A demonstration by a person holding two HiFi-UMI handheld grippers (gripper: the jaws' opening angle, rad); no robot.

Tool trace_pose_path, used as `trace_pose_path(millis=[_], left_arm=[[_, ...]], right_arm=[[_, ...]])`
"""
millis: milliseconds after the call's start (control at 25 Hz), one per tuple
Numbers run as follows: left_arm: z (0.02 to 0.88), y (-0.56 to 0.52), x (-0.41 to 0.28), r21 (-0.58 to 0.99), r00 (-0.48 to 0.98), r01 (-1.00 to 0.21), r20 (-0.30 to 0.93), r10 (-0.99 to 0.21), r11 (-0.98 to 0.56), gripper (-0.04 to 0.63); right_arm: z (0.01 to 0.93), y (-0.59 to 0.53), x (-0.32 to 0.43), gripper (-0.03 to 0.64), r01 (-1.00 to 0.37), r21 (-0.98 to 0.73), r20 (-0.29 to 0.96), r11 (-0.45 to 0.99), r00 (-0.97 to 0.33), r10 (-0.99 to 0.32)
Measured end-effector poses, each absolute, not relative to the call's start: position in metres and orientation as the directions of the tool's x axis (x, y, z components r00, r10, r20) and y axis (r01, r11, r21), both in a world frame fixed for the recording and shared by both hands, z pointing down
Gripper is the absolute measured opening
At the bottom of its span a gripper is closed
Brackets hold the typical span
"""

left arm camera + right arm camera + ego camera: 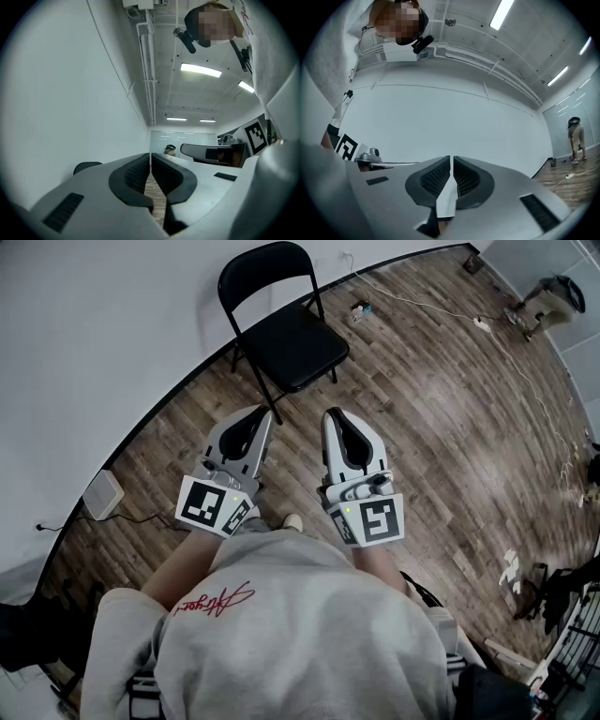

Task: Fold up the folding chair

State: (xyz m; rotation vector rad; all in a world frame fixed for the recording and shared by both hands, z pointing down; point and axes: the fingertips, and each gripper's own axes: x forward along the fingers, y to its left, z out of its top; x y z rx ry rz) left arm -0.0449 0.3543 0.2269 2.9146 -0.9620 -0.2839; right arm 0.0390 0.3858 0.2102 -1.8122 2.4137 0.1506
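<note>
The black folding chair (281,329) stands open on the wood plank floor (441,427), seat down and backrest up. Its back is close to the white wall (94,334), just where the dark skirting curves past.

The person stands facing it in a grey sweatshirt (281,634) with red script across the chest, holding both tools out in front at about the same height. The left gripper (264,412) and the right gripper (335,414) sit side by side with a gap between them, each showing its marker cube toward the body. Both point toward the chair but stay short of the seat. From overhead, the left one's tip lines up near a front chair leg; I cannot tell whether it touches.

In the left gripper view, the left gripper (150,155) has its ribbed black jaws drawn together with only a thin slit between them and nothing caught there. In the right gripper view, the right gripper (451,159) looks the same, jaws closed against each other and empty, aimed at the bare wall.

A small white box (103,493) lies on the floor by the wall to the person's left. A thin white cable (422,301) trails across the planks past the chair. Another person (576,140) stands far off down the room.
</note>
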Motion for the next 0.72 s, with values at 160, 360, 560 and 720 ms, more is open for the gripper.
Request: trace_pose_path(millis=[160,360,560,720], left_arm=[[0.226,0.357,-0.041,0.116,0.788,-0.583,-0.161,-0.594,-0.804,0.028],[0.225,0.357,-0.04,0.12,0.784,-0.586,-0.167,-0.598,-0.801,0.028],[0.222,0.358,-0.037,0.112,0.783,-0.588,-0.168,-0.598,-0.801,0.028],[0.224,0.361,-0.031,0.11,0.787,-0.586,-0.161,-0.596,-0.803,0.028]], right_arm=[[0.211,0.388,0.039,0.034,-0.958,0.007,-0.154,0.286,-0.284,-0.946],[0.207,0.388,0.041,0.034,-0.959,0.013,-0.16,0.283,-0.282,-0.946],[0.205,0.39,0.042,0.034,-0.956,0.003,-0.179,0.292,-0.288,-0.941],[0.2,0.395,0.05,0.035,-0.956,-0.013,-0.21,0.294,-0.284,-0.935]])
